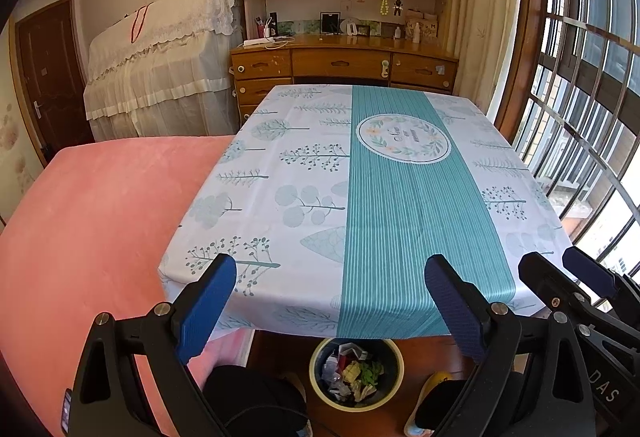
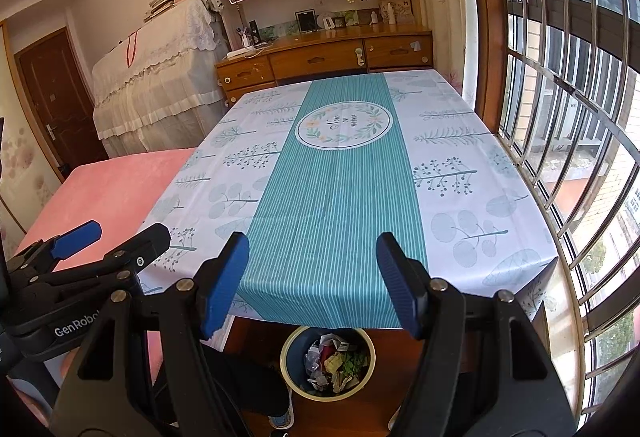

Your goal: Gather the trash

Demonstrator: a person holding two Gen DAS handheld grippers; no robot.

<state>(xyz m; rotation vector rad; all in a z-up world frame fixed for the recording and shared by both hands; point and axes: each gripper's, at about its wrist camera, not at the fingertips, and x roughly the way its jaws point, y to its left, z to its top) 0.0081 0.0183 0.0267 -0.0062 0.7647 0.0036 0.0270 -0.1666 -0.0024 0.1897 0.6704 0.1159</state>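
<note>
Holding my left gripper (image 1: 330,301) and right gripper (image 2: 312,277) side by side over the near edge of the table (image 2: 460,141), I keep both jaws wide apart with nothing between them. Crumpled trash (image 1: 354,371) fills the bin (image 1: 394,351) on the floor just below that edge.

White letters "GenRobo", cut off after that, stand on the left hand-held gripper (image 2: 120,241). "DAS" stands on the right hand-held gripper (image 1: 568,269). The tablecloth (image 2: 332,173) medallion's script is unreadable.

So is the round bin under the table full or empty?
Partly full. The round dark bin with the pale rim stands on the floor, holding crumpled paper and green scraps, piled below its rim.
</note>
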